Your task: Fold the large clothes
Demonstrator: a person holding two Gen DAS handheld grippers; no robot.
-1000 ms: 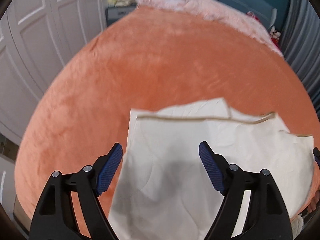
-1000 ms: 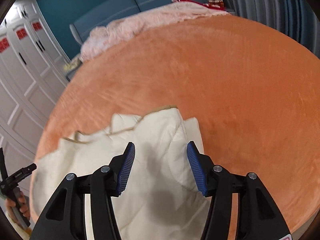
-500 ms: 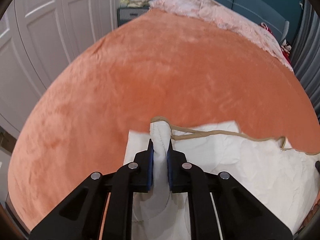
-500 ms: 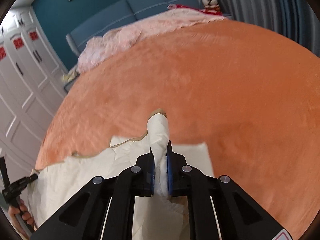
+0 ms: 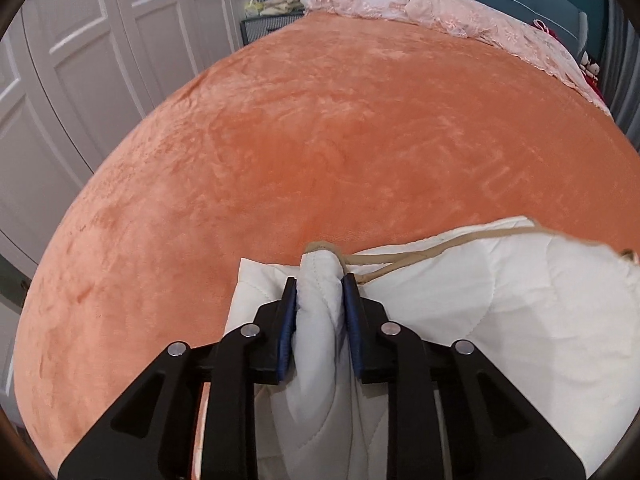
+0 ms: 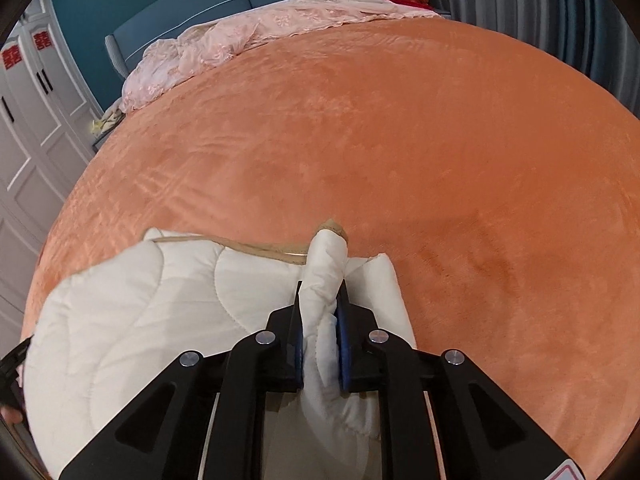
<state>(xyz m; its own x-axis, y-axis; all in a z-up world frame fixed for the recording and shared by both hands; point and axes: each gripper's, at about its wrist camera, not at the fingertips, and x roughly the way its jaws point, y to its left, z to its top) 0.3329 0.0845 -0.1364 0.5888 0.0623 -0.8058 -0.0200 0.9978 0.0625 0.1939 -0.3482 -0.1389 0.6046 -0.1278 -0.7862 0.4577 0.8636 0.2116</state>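
A white quilted garment with tan trim lies at the near edge of an orange plush bed. My left gripper is shut on a bunched corner of the garment's left side. My right gripper is shut on a bunched corner of its right side. Between the two grips the garment puffs up off the bed. The fabric below the fingers is hidden by the gripper bodies.
A pink lace cover lies crumpled along the far end of the bed by a blue headboard. White wardrobe doors stand on the left. Grey curtains hang on the right. A nightstand stands at the far left.
Both grippers were open over the flat garment a second ago, then closed on its far corners. Since then both have lifted and carried the corners a little forward, bulging the fabric.
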